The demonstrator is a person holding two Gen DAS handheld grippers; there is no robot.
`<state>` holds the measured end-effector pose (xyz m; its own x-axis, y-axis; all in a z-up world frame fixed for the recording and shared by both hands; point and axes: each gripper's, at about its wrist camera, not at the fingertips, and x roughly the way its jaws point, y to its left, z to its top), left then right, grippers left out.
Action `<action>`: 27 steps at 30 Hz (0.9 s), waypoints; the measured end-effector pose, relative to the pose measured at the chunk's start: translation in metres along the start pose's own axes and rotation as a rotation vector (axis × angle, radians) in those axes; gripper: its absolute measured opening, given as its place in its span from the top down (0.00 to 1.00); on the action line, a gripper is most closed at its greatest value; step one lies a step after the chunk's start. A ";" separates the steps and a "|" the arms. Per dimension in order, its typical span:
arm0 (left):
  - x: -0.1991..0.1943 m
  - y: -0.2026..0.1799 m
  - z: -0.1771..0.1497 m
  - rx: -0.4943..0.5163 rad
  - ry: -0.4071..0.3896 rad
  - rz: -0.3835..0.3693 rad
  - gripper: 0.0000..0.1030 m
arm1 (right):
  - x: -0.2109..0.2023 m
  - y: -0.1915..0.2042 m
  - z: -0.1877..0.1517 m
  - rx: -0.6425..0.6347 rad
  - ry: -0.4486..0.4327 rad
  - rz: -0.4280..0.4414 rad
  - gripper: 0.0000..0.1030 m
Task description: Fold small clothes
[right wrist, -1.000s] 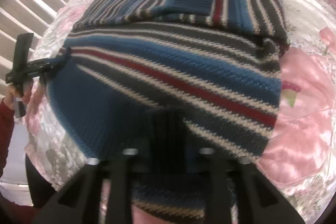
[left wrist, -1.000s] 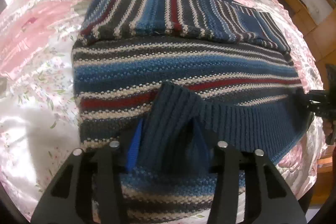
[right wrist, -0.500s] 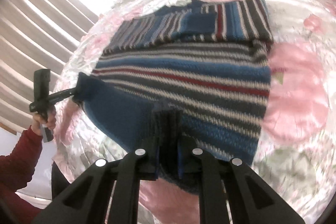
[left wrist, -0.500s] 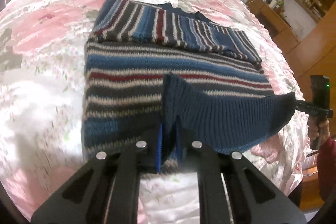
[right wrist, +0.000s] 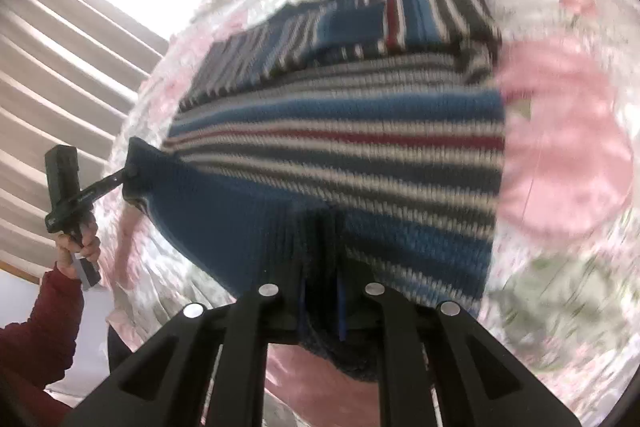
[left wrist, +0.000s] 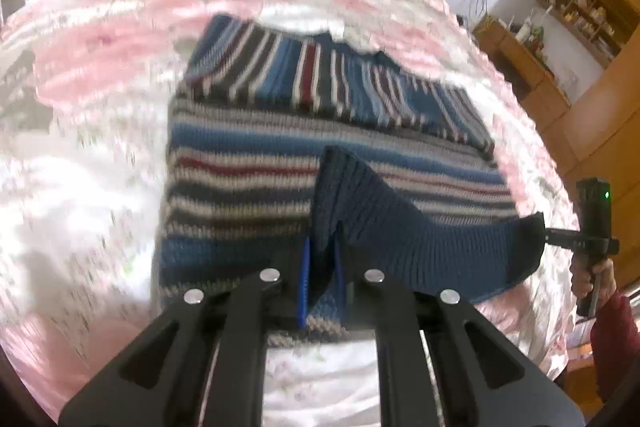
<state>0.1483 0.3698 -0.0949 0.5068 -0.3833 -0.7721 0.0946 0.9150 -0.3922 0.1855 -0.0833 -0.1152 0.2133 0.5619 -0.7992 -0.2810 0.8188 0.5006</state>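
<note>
1. Your left gripper (left wrist: 320, 279) is pinching the ribbed navy hem of the blue, white and red striped knitted sweater (left wrist: 280, 163).
2. Your right gripper (right wrist: 322, 301) is clamping that hem's other corner.
3. The sweater is lying mid-bed on the pink floral satin bedspread (left wrist: 100, 39), hem raised.
</note>
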 end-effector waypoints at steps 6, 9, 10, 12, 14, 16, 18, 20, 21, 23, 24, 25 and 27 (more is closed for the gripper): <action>-0.011 -0.007 0.050 -0.016 -0.083 -0.021 0.92 | -0.035 0.017 0.056 -0.039 -0.102 0.007 0.90; -0.012 -0.010 0.080 -0.021 -0.128 -0.010 0.92 | -0.050 0.022 0.091 -0.059 -0.152 -0.013 0.90; -0.011 -0.010 0.091 -0.027 -0.144 -0.007 0.92 | -0.052 0.023 0.101 -0.061 -0.163 -0.019 0.90; -0.008 -0.009 0.113 -0.039 -0.166 -0.004 0.92 | -0.057 0.021 0.130 -0.046 -0.185 -0.022 0.90; 0.000 -0.007 0.136 -0.057 -0.186 0.004 0.92 | -0.056 0.019 0.153 -0.031 -0.198 -0.034 0.90; 0.009 -0.006 0.155 -0.065 -0.199 0.012 0.92 | -0.052 0.014 0.179 -0.015 -0.204 -0.050 0.90; 0.024 -0.005 0.175 -0.066 -0.209 0.032 0.92 | -0.043 0.008 0.203 0.001 -0.205 -0.063 0.90; 0.039 -0.003 0.189 -0.065 -0.209 0.049 0.92 | -0.034 0.001 0.220 0.012 -0.206 -0.082 0.90; 0.047 -0.002 0.196 -0.064 -0.208 0.056 0.92 | -0.027 -0.005 0.231 0.027 -0.206 -0.089 0.90; 0.066 0.001 0.208 -0.067 -0.204 0.076 0.92 | -0.014 -0.015 0.245 0.046 -0.205 -0.099 0.90; 0.075 0.004 0.212 -0.070 -0.202 0.084 0.92 | -0.005 -0.022 0.254 0.059 -0.208 -0.107 0.90; 0.083 0.007 0.216 -0.070 -0.199 0.098 0.92 | 0.001 -0.027 0.258 0.070 -0.208 -0.112 0.90; 0.102 0.013 0.223 -0.074 -0.190 0.125 0.92 | 0.017 -0.037 0.270 0.092 -0.203 -0.123 0.90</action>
<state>0.3924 0.3707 -0.0676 0.6631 -0.2306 -0.7121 -0.0384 0.9396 -0.3401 0.4520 -0.0725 -0.0574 0.4272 0.4615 -0.7775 -0.1571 0.8847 0.4388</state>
